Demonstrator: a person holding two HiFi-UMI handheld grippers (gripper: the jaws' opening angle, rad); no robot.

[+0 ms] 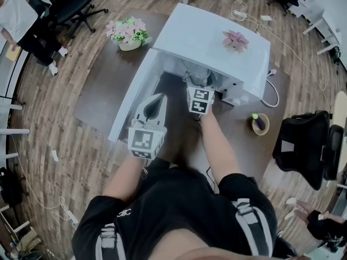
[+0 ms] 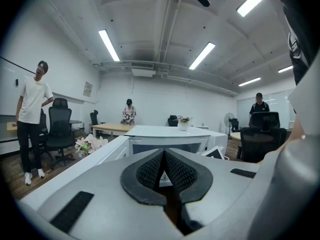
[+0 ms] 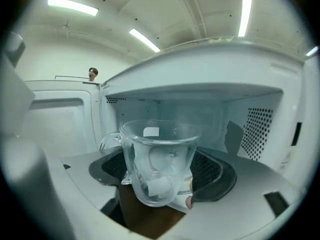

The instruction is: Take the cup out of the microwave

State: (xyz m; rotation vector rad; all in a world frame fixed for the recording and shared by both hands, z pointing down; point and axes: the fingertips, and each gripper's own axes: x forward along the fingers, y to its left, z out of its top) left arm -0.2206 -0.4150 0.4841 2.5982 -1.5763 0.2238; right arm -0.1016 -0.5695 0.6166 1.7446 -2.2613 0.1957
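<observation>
In the right gripper view a clear glass cup [image 3: 157,159] with a handle on its left sits between the black pads [image 3: 217,176] of my right gripper [image 3: 160,170], which is shut on it. The cup hangs over brown table, just in front of the open cavity of the white microwave [image 3: 200,69]. In the head view the right gripper [image 1: 198,82] is at the microwave [image 1: 217,42] mouth, and the door [image 1: 132,99] swings out to the left. My left gripper [image 1: 155,106] [image 2: 164,157] stays shut and empty beside that door.
A flower pot [image 1: 128,34] stands on the brown table [image 1: 100,85] left of the microwave, and a pink plant [image 1: 236,39] rests on its top. A small bowl [image 1: 260,123] lies at the table's right, with a black chair [image 1: 303,145] beyond. People stand about the room.
</observation>
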